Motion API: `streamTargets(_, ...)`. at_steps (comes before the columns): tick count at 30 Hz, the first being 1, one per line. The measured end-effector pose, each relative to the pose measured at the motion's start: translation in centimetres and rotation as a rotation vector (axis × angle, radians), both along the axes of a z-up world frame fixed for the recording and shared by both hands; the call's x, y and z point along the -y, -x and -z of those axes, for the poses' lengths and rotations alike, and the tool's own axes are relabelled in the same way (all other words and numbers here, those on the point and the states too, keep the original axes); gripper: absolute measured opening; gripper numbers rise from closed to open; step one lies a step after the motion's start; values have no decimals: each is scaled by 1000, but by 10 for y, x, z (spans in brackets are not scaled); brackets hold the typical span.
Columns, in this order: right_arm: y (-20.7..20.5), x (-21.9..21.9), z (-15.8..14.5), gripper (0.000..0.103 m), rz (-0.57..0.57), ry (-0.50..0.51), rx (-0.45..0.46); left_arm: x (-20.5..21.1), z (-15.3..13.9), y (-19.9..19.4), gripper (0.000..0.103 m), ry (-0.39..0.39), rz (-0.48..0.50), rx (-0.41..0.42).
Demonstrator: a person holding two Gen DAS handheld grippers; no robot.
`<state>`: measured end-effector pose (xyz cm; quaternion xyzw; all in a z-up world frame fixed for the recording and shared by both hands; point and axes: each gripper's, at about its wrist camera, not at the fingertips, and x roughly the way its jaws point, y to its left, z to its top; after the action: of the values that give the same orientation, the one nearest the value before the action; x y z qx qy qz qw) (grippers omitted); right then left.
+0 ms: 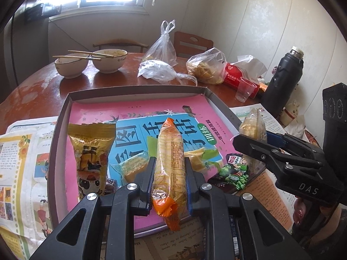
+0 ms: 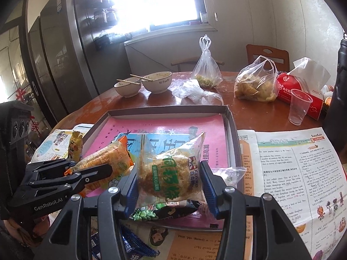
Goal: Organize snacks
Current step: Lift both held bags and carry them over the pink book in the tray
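Left claw (image 1: 168, 169) clamps orange cracker pack (image 1: 168, 162), long axis pointing away over tray (image 1: 138, 91). Right claw (image 2: 171, 186) clamps clear cake bag (image 2: 171, 173), above tray's right side.

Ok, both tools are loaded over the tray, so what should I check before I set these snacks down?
1. Left tool clamped on orange-ended packet: ok.
2. Right tool clamped on clear pastry bag: ok.
3. Both packets above tray: ok.
4. Bare liner for a drop: ok at the far end; the near end holds the gold packet and green pea packet.
5. Gap between the two tools: cannot tell.
6. Plastic cup outside the tray: ok.
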<state>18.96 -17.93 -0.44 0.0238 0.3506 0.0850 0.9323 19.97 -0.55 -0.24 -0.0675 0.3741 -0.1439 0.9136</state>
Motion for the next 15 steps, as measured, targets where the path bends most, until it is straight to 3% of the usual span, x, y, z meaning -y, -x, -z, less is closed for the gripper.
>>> streamTargets(15,-20,-14,16,52,-16,53,-45,1,3,-7,23,10,9,-9)
